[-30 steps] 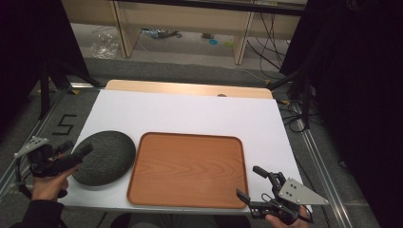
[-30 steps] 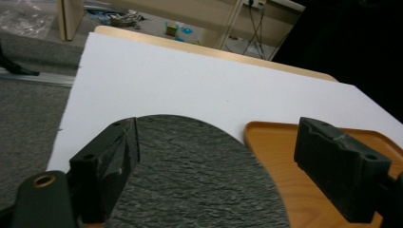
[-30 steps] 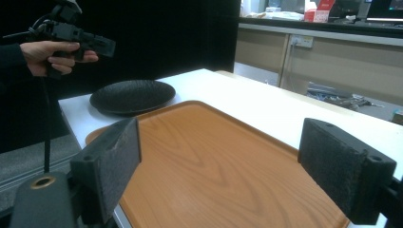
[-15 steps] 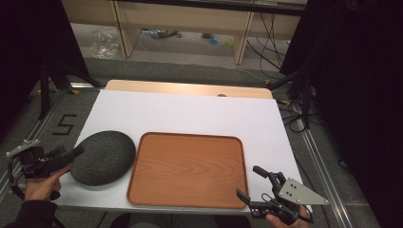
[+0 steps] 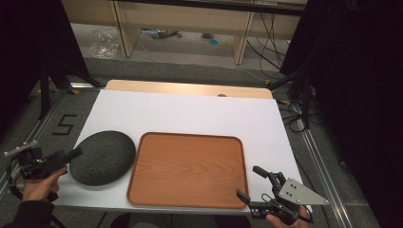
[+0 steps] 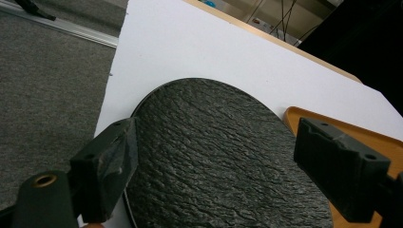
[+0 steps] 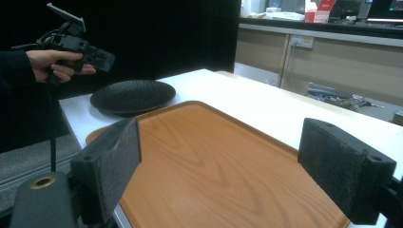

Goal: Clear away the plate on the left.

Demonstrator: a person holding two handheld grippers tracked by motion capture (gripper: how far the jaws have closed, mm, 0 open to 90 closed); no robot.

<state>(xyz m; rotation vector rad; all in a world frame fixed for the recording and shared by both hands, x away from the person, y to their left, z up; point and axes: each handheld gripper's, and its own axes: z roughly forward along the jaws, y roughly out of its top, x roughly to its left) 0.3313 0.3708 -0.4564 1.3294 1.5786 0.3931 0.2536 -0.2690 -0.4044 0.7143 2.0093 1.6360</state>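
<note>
Left hand [image 5: 39, 186] grips the left gripper [image 5: 71, 155], jaws spread; the right gripper [image 5: 252, 183], also held wide, points forward-left.

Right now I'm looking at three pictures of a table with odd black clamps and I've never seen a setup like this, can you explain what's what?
No robot here: a person holds a hand tool with two jaws in each hand. The high view looks down on the white table. The left gripper and right gripper each carry a camera looking along their own black jaws. On the table lie a dark round plate and, beside it, a wooden tray. Both grippers are open and hold nothing; the left one points at the plate, the right one at the tray.
</note>
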